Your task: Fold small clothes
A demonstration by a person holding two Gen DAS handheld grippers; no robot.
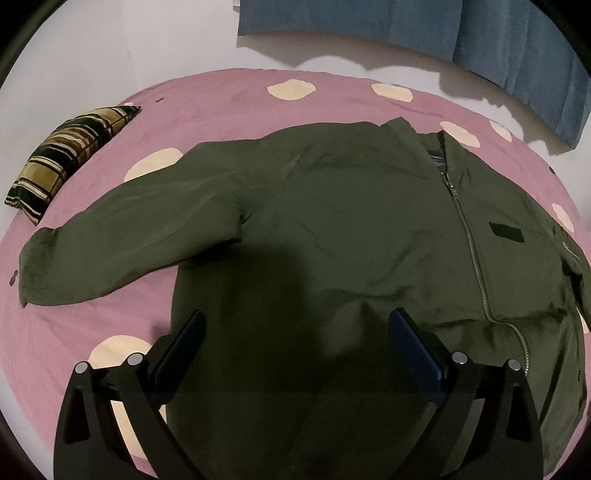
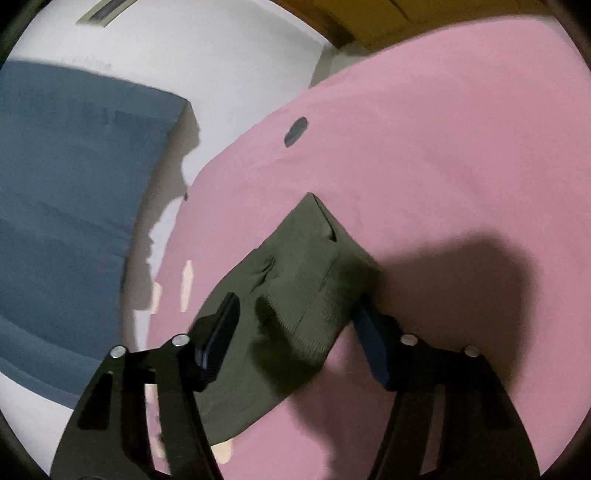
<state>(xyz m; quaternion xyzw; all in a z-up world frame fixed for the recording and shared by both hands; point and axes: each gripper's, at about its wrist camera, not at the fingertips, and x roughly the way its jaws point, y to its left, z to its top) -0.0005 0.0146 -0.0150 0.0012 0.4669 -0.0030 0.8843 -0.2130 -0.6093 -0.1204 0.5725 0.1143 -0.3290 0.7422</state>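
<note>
A dark green zip jacket (image 1: 332, 229) lies spread front-up on a pink bedsheet with cream dots (image 1: 221, 96). Its left sleeve (image 1: 122, 240) stretches out to the left. My left gripper (image 1: 297, 325) is open and hovers over the jacket's lower front, holding nothing. In the right wrist view the jacket's other sleeve with its ribbed cuff (image 2: 317, 291) lies on the pink sheet (image 2: 443, 166). My right gripper (image 2: 295, 306) is open, its fingers either side of the cuff, not closed on it.
A striped brown and black cushion (image 1: 70, 155) lies at the bed's far left. A blue curtain (image 1: 443, 33) hangs on the white wall behind the bed; it also shows in the right wrist view (image 2: 74, 184). A wooden door frame (image 2: 369, 18) is at the top.
</note>
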